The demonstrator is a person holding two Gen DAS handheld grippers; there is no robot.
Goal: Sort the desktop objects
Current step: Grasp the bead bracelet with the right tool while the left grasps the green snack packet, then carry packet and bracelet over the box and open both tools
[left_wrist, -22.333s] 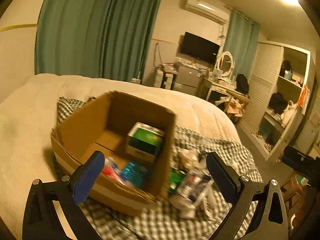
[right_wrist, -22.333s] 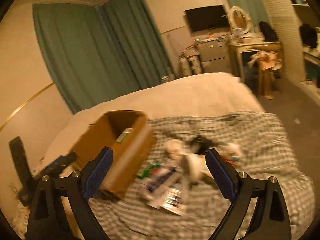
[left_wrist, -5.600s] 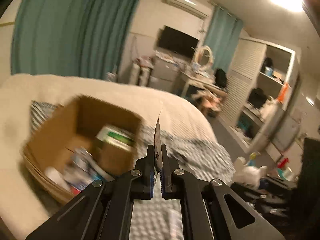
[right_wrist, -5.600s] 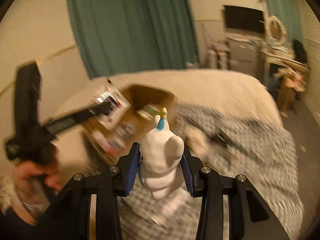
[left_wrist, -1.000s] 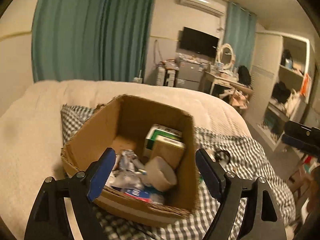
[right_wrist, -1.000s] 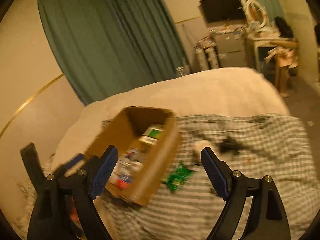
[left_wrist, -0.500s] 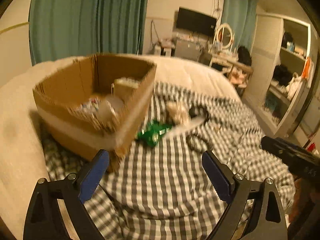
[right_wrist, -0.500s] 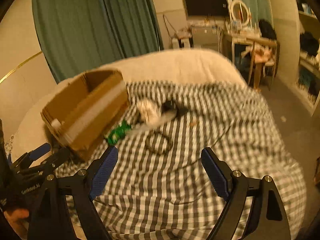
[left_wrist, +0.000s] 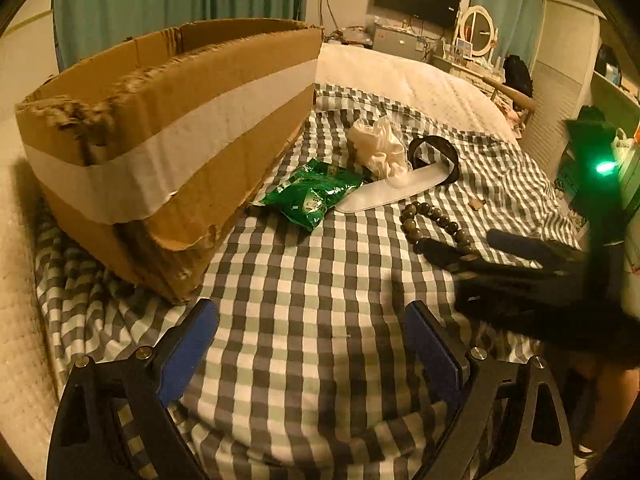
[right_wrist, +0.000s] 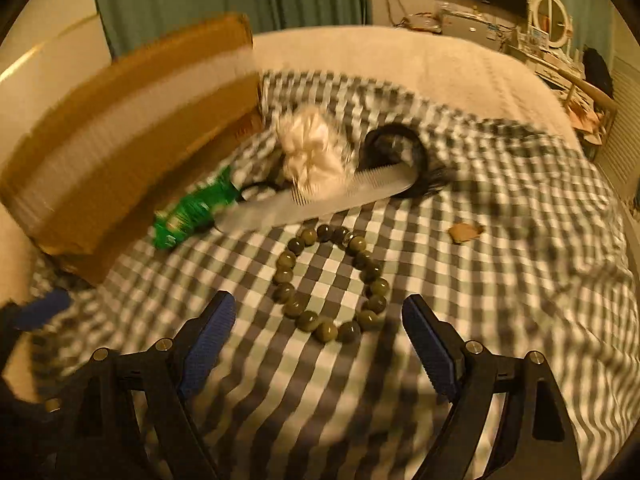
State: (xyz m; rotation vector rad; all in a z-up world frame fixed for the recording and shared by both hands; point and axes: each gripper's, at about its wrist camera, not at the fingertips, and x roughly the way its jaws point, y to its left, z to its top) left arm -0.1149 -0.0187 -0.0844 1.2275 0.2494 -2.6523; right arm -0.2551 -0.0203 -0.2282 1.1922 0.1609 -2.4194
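On the checked bedspread (left_wrist: 304,280), in the left wrist view, the left claw (left_wrist: 310,344) is spread wide and grasps nothing; ahead lie a green snack packet (left_wrist: 312,192) just beside the cardboard box (left_wrist: 168,120), a cream scrunchie (left_wrist: 376,148), a white comb (left_wrist: 396,190) and a black hair band (left_wrist: 434,148). In the right wrist view (blurred toward the box), the right claw (right_wrist: 318,336) is likewise released, hanging just above a bead bracelet (right_wrist: 330,282). The beads look round and hard, so the pads may skid off or pinch bedspread with them; closing on one side of the ring seems safer.
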